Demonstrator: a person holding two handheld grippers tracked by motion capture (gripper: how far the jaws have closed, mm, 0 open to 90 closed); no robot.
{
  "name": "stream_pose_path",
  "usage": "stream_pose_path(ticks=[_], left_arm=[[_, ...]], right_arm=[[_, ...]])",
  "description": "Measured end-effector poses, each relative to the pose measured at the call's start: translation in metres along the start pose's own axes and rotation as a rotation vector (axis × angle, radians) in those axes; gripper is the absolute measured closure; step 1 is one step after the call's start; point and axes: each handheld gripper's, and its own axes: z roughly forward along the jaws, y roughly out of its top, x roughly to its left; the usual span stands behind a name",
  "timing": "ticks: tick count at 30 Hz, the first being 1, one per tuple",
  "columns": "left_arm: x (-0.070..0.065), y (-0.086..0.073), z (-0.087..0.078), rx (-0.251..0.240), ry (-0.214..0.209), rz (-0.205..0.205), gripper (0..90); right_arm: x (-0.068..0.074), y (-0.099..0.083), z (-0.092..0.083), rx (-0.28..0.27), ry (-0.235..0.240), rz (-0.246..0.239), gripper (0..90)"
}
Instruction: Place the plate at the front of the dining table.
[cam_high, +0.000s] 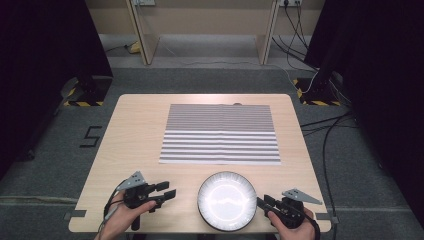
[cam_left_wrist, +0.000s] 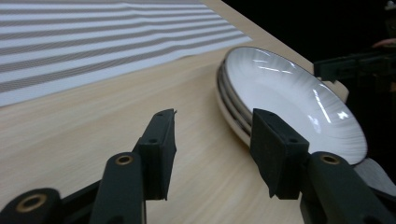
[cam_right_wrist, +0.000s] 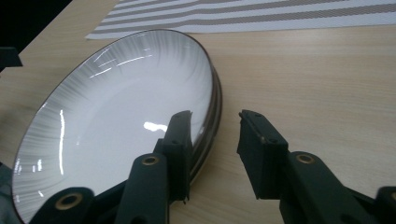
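Pale wood table (cam_high: 135, 150), striped placemat (cam_high: 220, 134) at centre. Nearer, stacked white plates (cam_high: 227, 201) (several rims visible) between two grippers. Left gripper (cam_high: 169, 190) unclenched, empty, just beside. Right gripper (cam_high: 262, 201) parted astride the rim, not yet pinching. Approach stage, apparently; next: clamp rim, lift level.
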Motion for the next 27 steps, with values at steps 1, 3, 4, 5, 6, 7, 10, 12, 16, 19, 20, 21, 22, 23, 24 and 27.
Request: stream_pose_path(ticks=[1, 3, 4, 5, 6, 7, 10, 12, 16, 19, 20, 21, 22, 23, 24, 27], left_arm=[[-0.006, 0.003, 0.009, 0.037, -0.035, -0.009, 50.9], [-0.011, 0.008, 0.018, 0.065, -0.061, -0.014, 52.6], [-0.013, 0.009, 0.020, 0.072, -0.069, -0.012, 53.7], [-0.014, 0.011, 0.023, 0.077, -0.075, -0.012, 54.2], [-0.018, 0.014, 0.028, 0.087, -0.085, -0.012, 54.6], [-0.019, 0.015, 0.031, 0.094, -0.091, -0.010, 54.7], [-0.026, 0.018, 0.041, 0.137, -0.109, 0.009, 55.8], [-0.028, 0.018, 0.047, 0.171, -0.112, 0.012, 58.0], [-0.030, 0.014, 0.055, 0.222, -0.115, -0.009, 64.0], [-0.031, 0.014, 0.059, 0.242, -0.128, -0.024, 67.6], [-0.030, 0.014, 0.059, 0.243, -0.129, -0.036, 69.3], [-0.029, 0.015, 0.059, 0.244, -0.133, -0.042, 70.1], [-0.029, 0.015, 0.059, 0.244, -0.133, -0.042, 71.6], [-0.026, 0.017, 0.059, 0.241, -0.132, -0.047, 72.4], [-0.024, 0.017, 0.059, 0.239, -0.127, -0.049, 72.6], [-0.024, 0.017, 0.060, 0.254, -0.121, -0.047, 73.5]], right_arm=[[0.002, 0.002, 0.001, 0.010, 0.005, -0.001, 67.6], [0.005, 0.006, 0.002, 0.024, 0.011, 0.011, 71.0], [0.005, 0.007, 0.002, 0.033, 0.014, 0.013, 71.5], [0.006, 0.008, 0.002, 0.039, 0.013, 0.017, 72.2], [0.006, 0.009, 0.003, 0.044, 0.009, 0.013, 72.8], [0.007, 0.010, 0.003, 0.063, 0.001, 0.020, 73.3], [0.006, 0.011, 0.005, 0.083, 0.000, 0.032, 76.4], [0.008, 0.011, 0.006, 0.101, 0.003, 0.032, 79.4], [0.011, 0.011, 0.008, 0.123, -0.003, 0.053, 81.7], [0.012, 0.013, 0.006, 0.136, -0.012, 0.072, 83.1], [0.013, 0.014, 0.006, 0.141, -0.018, 0.073, 83.1], [0.013, 0.014, 0.006, 0.142, -0.021, 0.071, 83.1], [0.013, 0.014, 0.006, 0.142, -0.021, 0.071, 83.1], [0.013, 0.015, 0.006, 0.158, -0.013, 0.094, 82.9], [0.013, 0.015, 0.007, 0.158, -0.009, 0.097, 82.8], [0.010, 0.014, 0.007, 0.155, 0.005, 0.124, 83.4]])
